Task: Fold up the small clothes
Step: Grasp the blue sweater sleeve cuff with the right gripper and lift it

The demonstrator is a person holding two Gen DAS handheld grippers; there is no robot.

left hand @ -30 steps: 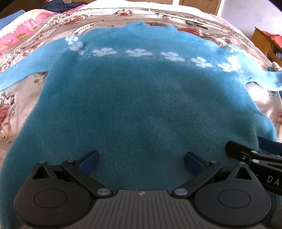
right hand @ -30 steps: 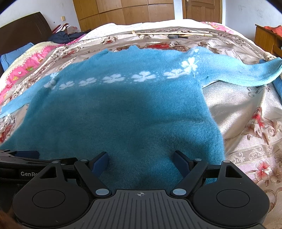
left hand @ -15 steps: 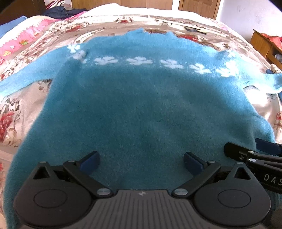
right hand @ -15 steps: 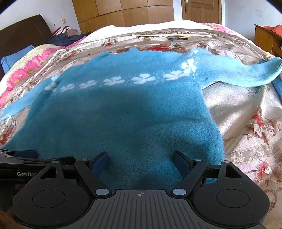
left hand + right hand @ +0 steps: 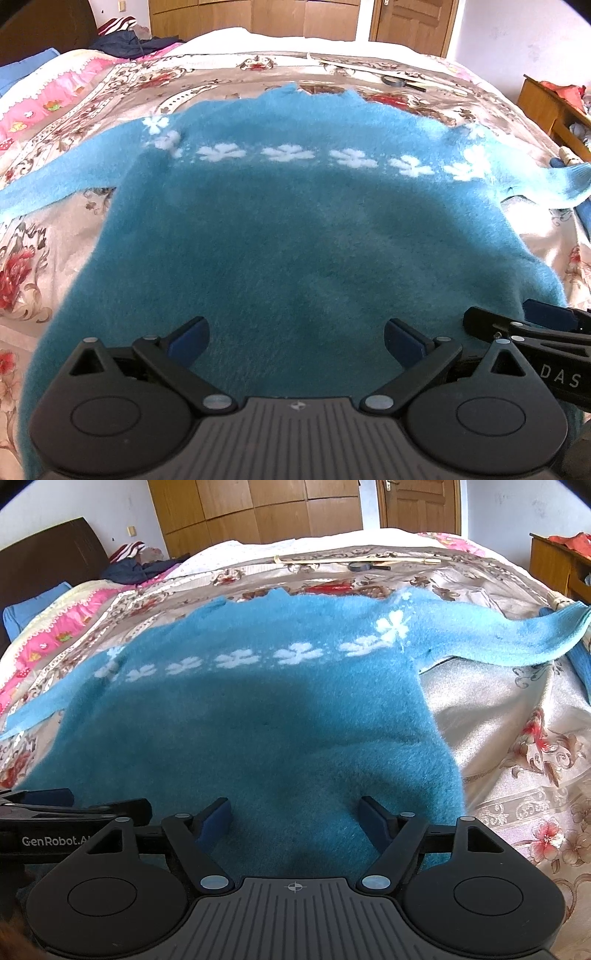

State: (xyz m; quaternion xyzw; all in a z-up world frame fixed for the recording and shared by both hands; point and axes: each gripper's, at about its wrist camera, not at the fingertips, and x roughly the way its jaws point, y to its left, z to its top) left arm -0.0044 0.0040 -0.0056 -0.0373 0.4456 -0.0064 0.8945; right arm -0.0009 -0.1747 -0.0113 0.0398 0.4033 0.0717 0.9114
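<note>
Blue pads tip both grippers, low over the near hem of the sweater (image 5: pixel 295 236). The left gripper (image 5: pixel 295 338) has its fingers spread wide with nothing pinched, only fuzzy knit beneath the gap. The right gripper (image 5: pixel 295 816) stands just beside it; its fingers are closing, still well apart, with the hem fabric between them but not yet pressed.

Beyond them the sweater lies flat and face up on the bed (image 5: pixel 517 775), over a floral coverlet, its body in shadow. A row of white flowers (image 5: pixel 288 153) crosses the chest, and the collar points away. Each sleeve runs out sideways; the right sleeve (image 5: pixel 498 642) reaches toward the bed's edge.

This knit looks light, soft and limp (it should drape and sag wherever it is not supported), and its nap probably grips the pads well. The hem near its two corners seems the sensible hold, taking both layers together.
</note>
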